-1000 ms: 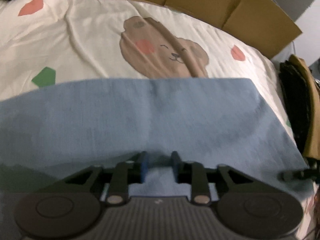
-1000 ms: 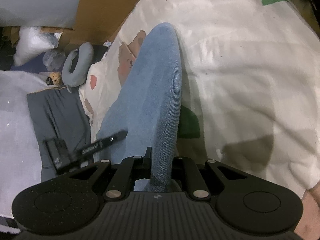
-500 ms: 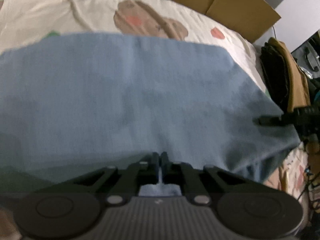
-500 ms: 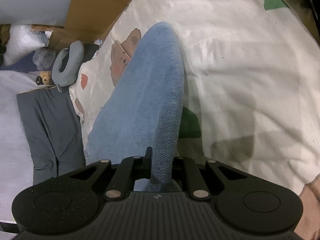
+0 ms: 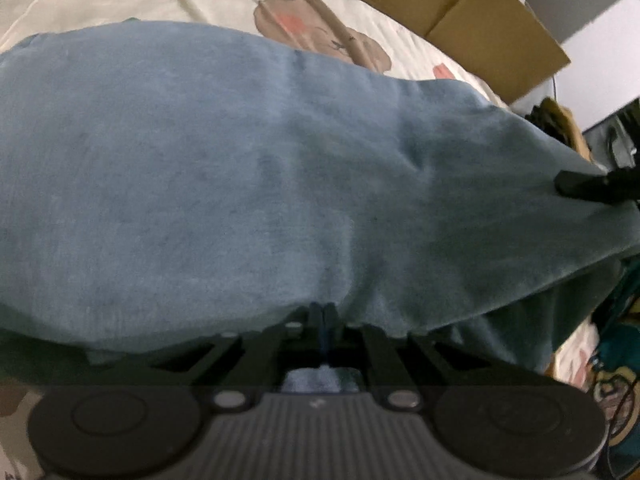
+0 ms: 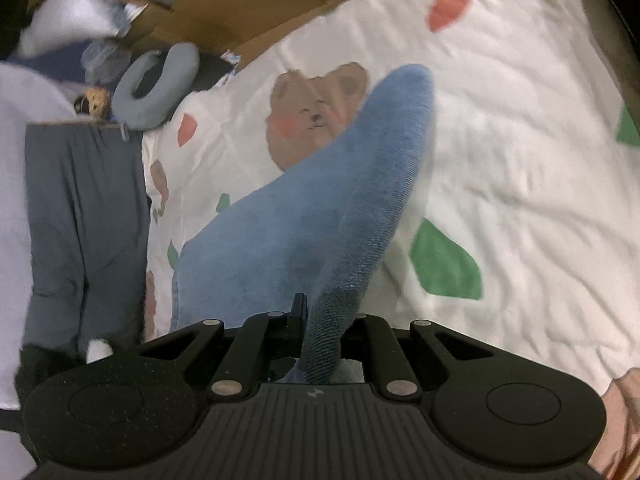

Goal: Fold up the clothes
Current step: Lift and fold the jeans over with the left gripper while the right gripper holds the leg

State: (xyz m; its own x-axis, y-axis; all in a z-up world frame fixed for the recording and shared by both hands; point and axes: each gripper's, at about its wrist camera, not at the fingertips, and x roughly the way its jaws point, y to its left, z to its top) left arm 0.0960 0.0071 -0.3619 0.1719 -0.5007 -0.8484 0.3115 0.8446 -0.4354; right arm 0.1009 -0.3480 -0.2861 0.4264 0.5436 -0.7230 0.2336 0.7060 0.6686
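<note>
We found the blue garment (image 5: 256, 184) gripped along one edge by both tools and held up off the bedsheet (image 6: 520, 128). The left gripper (image 5: 324, 312) had its jaws fully together, pinching a thin fold of the cloth; from its own camera the fabric spread out ahead of and above the fingers, covering most of the view. The right gripper (image 6: 320, 320) was almost closed on a thicker, ribbed edge of the same garment (image 6: 360, 184), which ran forward from its jaws as a narrow raised ridge toward the bear print (image 6: 316, 116) on the sheet.

The relation that matters: the held edge ran from one gripper to the other, and the right tool's finger (image 5: 588, 186) showed at the far right of the left camera's view, touching the cloth. So we judged the garment's long axis to lie across, between the hands, with the free part hanging or trailing toward the far side of the bed, where cardboard (image 5: 480, 12) stood against its edge. Neither hand was nearer; each held its own end.

We judged the next move to be carrying the gripped edge over onto the far part, both hands kept level so the fold would land square. The far edge of the garment was hidden from us.
</note>
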